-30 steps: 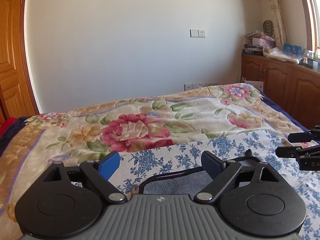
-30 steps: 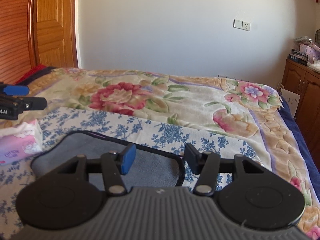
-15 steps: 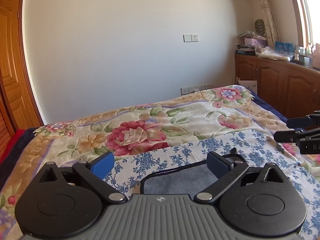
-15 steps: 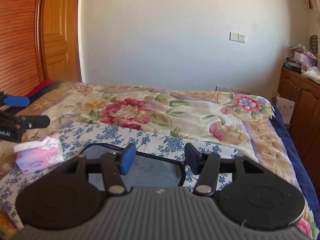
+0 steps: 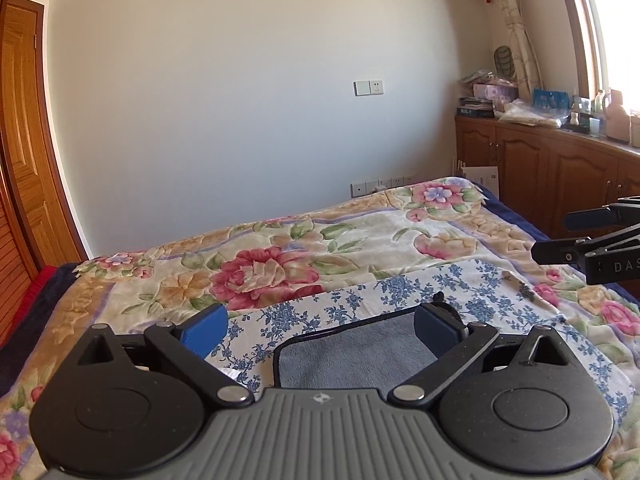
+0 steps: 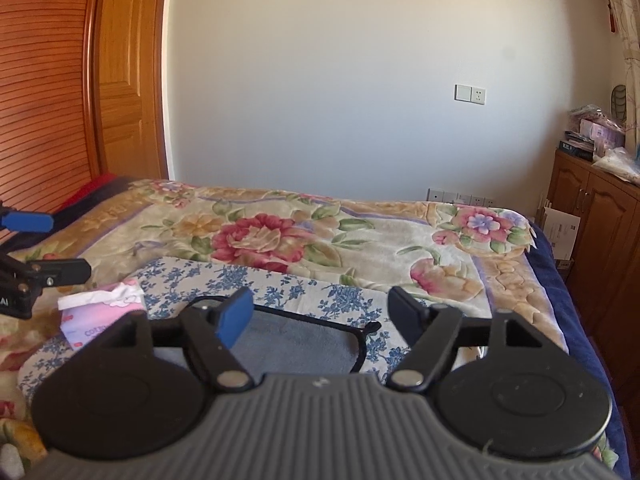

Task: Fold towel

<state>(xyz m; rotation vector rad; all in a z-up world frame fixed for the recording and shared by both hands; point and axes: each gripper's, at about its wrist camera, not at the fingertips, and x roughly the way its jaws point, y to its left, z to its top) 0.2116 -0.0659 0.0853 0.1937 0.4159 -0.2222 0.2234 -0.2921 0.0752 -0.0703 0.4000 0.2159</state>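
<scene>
A grey towel with a black edge lies flat on a blue-flowered white cloth on the bed; it also shows in the right wrist view. My left gripper is open and empty, held above the towel's near left part. My right gripper is open and empty above the towel's right part. Each gripper shows in the other's view: the right one at the right edge, the left one at the left edge.
A pink tissue pack lies left of the towel. A floral blanket covers the bed. Wooden cabinets with clutter stand at the right, a wooden door at the left, a white wall behind.
Both grippers have risen and drawn back from the towel, so more of the room shows. Both stay open. The towel has not moved.
</scene>
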